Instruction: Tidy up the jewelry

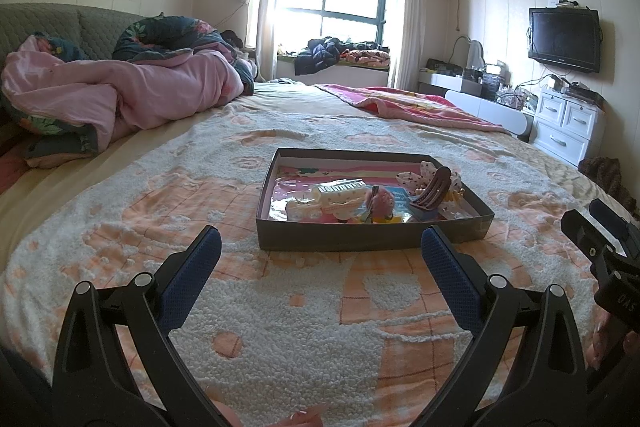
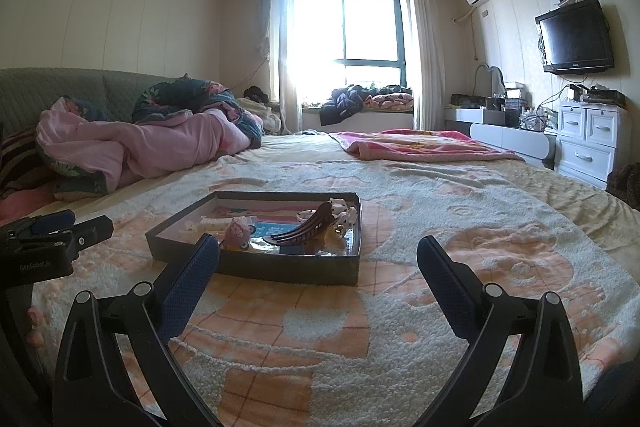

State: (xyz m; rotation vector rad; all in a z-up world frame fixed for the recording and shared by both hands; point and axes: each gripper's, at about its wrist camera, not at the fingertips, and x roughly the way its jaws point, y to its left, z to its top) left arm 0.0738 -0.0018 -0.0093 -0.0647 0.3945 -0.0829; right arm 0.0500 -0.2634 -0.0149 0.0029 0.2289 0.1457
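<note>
A shallow dark cardboard box (image 1: 360, 239) sits on the bed and holds hair accessories: a brown claw clip (image 1: 434, 187), a white clip (image 1: 340, 193), a pink fuzzy piece (image 1: 382, 203) and a polka-dot scrunchie (image 1: 416, 177). The box also shows in the right wrist view (image 2: 256, 269), with the brown claw clip (image 2: 310, 227) inside. My left gripper (image 1: 320, 247) is open and empty, just short of the box's near wall. My right gripper (image 2: 318, 259) is open and empty, to the right of the box's near corner.
The bed carries a white and orange fleece blanket (image 1: 304, 323). A pink duvet (image 1: 132, 87) is heaped at the back left and a red blanket (image 1: 408, 103) lies at the back right. White drawers (image 1: 568, 123) stand beside the bed on the right.
</note>
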